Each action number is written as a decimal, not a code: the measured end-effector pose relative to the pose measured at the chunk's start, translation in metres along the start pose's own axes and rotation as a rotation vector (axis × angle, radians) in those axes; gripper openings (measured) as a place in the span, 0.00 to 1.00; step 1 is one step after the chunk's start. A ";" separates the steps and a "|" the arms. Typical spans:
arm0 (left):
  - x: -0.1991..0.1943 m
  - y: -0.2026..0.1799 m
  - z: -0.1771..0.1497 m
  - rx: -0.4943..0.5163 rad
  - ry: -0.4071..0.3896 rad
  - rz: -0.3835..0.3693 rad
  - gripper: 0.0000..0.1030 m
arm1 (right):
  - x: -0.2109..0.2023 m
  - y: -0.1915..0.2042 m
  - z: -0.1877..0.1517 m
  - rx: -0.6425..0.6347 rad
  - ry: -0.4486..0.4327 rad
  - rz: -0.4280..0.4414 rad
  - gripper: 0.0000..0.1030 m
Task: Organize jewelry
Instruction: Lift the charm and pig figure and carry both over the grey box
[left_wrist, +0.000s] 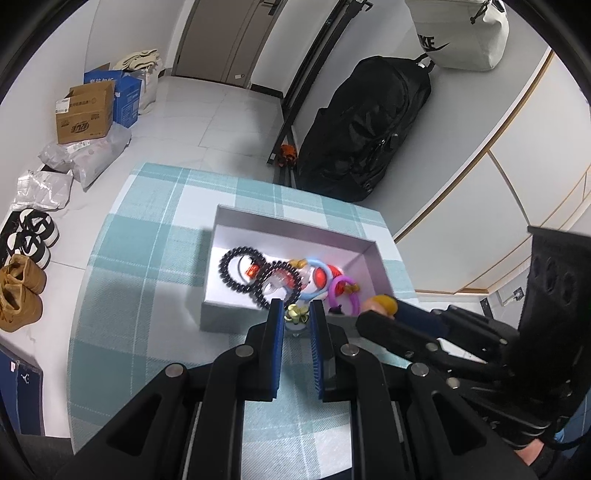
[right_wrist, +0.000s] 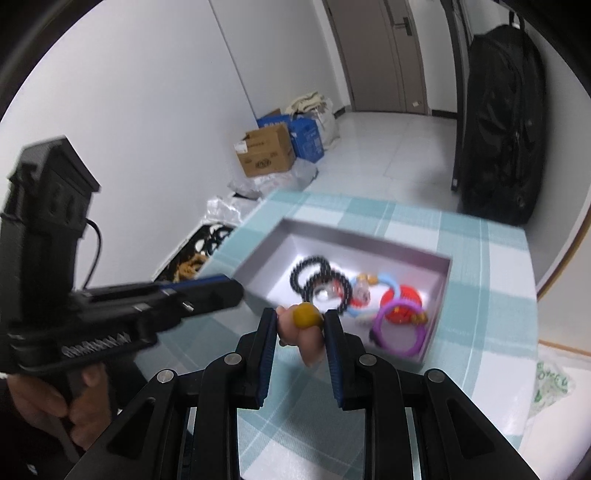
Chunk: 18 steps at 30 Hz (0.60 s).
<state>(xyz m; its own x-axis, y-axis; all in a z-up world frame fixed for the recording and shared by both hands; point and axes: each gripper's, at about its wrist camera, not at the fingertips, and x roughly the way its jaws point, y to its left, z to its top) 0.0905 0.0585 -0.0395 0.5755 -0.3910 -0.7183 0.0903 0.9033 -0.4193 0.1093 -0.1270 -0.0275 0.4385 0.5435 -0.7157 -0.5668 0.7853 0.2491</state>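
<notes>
The left wrist view is taken along the left gripper (left_wrist: 297, 312), angled down at the box (left_wrist: 295, 225) from close by. The right wrist view is taken likewise along the right gripper (right_wrist: 301, 321), from the box's (right_wrist: 436, 258) other side. Box, tablecloth (left_wrist: 147, 258), door and black bag (left_wrist: 365, 125) are shared; each gripper is seen by the other camera.

A large black bag (left_wrist: 364, 125) leans against the wall just beyond the far edge of a surface covered in a teal plaid cloth (left_wrist: 147, 236). Left of the surface, on the tiled floor, sit a brown cardboard box (left_wrist: 85, 112), a blue box (left_wrist: 127, 94), grey parcels (left_wrist: 86, 157) and several shoes (left_wrist: 22, 291). A white sports bag (left_wrist: 460, 31) hangs above the black bag.
</notes>
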 end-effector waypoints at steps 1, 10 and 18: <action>0.001 -0.001 0.001 0.003 -0.001 0.000 0.09 | -0.001 -0.002 0.004 0.000 0.001 0.006 0.24; 0.019 -0.014 0.020 0.021 0.012 -0.015 0.09 | 0.011 -0.021 0.027 0.016 0.015 0.029 0.24; 0.046 -0.016 0.038 0.013 0.048 -0.007 0.09 | 0.025 -0.051 0.039 0.091 0.012 0.039 0.24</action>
<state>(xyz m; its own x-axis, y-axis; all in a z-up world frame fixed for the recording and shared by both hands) 0.1463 0.0332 -0.0448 0.5350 -0.4053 -0.7413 0.1052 0.9026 -0.4175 0.1767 -0.1421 -0.0328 0.4087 0.5714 -0.7117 -0.5175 0.7874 0.3350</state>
